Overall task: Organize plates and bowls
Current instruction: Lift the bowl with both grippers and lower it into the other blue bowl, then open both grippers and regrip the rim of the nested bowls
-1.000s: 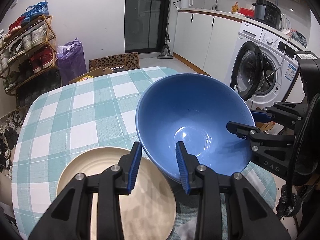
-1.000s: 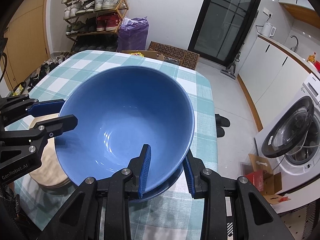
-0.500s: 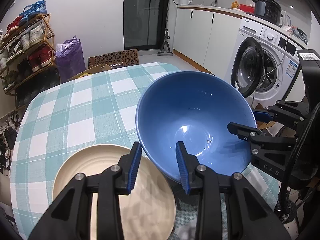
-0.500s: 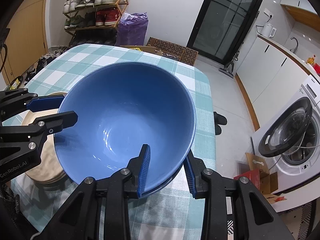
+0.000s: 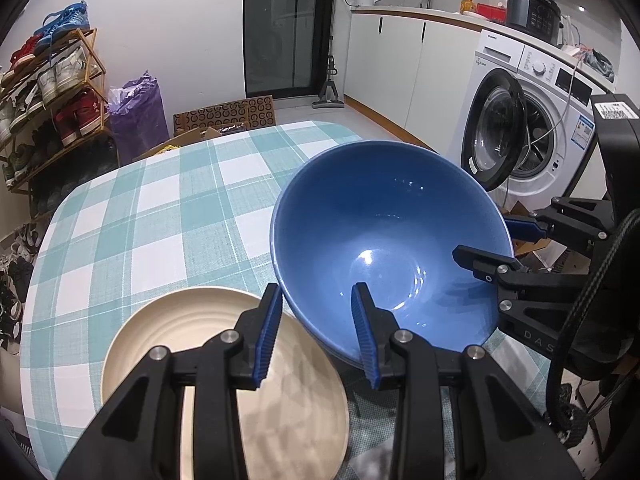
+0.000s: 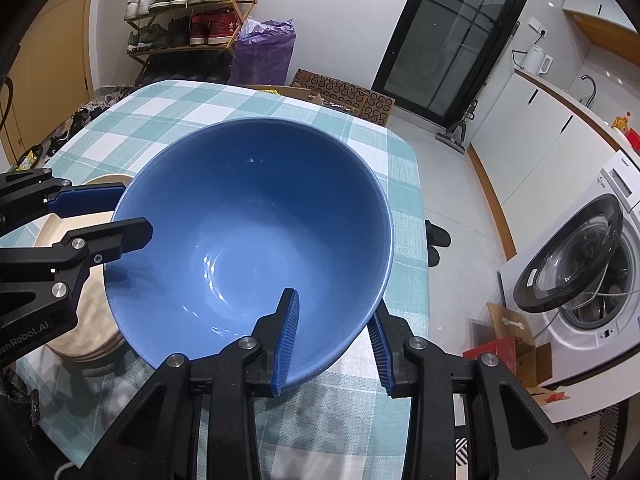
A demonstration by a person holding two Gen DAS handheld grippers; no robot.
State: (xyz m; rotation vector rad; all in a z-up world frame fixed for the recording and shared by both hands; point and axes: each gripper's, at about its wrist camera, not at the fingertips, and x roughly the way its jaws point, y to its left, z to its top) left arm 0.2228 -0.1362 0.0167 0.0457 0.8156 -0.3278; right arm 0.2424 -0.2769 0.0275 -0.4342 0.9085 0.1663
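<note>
A large blue bowl [image 5: 384, 240] [image 6: 248, 220] is held between both grippers, nested on the rim of a second blue bowl [image 5: 340, 358] beneath it. My left gripper [image 5: 316, 328] is shut on its near-left rim, one finger inside and one outside. My right gripper [image 6: 334, 340] straddles the opposite rim; its jaws are opening, with the bowl wall between them and the pads still against it. A stack of cream plates [image 5: 192, 340] [image 6: 96, 320] lies right beside the bowls, under the left gripper.
The teal checked tablecloth [image 5: 160, 208] covers the table, whose right edge runs just past the bowls. On the floor to the right are a washing machine [image 5: 520, 140] with its door open and cardboard boxes [image 6: 512, 344]. A shoe rack [image 5: 52, 100] stands far left.
The bowl and both grippers have hardly shifted. The right gripper's fingers stand a touch wider around the rim than before.
</note>
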